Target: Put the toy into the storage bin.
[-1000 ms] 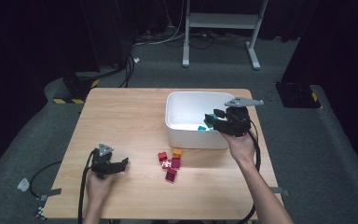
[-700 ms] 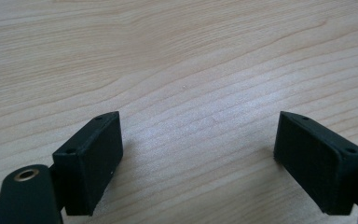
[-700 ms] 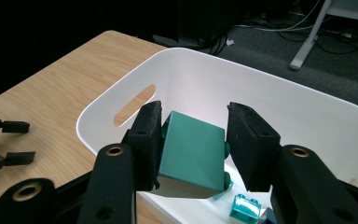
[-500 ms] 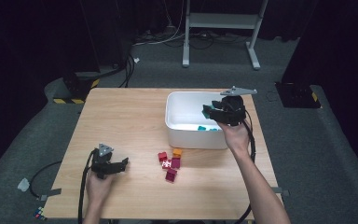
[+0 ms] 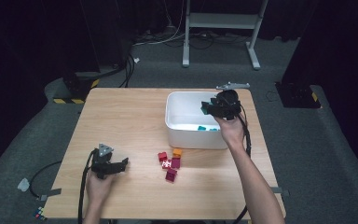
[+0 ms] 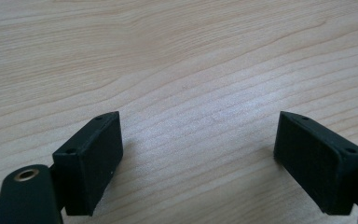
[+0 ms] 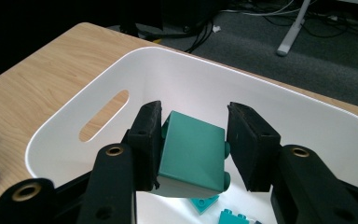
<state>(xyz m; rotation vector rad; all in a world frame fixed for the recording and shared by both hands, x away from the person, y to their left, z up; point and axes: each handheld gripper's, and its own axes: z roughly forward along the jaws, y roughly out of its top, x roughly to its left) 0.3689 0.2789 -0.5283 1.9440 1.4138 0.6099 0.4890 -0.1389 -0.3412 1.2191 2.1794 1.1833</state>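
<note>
**Teal brick held over the white bin**

The teal brick (image 7: 193, 156) sits clamped between the 2 pads of the right gripper (image 7: 193, 144), squeezed on its smooth side walls with its studs facing 3 o'clock in the right gripper view. It hangs above the open white bin (image 7: 279, 107), over the bin's 3 o'clock side as the high view shows it. I judge it a light, rigid plastic block: it will not deform, but its glossy faces could slip if the squeeze eases, so flat opposite sides are the place to grip, as here, not the studded face.

Below it, on the bin floor at 6 o'clock, lie 2 or more loose teal bricks (image 7: 205, 203). A handle slot (image 7: 103, 116) cuts the bin wall at 9 o'clock.

On the table (image 5: 121, 121) at 7 o'clock from the bin, a cluster of red and orange bricks (image 5: 170, 163) waits, well apart from the bin wall.

The left gripper (image 5: 109, 165) rests near the table's 7 o'clock corner, its jaws spread wide over bare wood with nothing between them.
</note>
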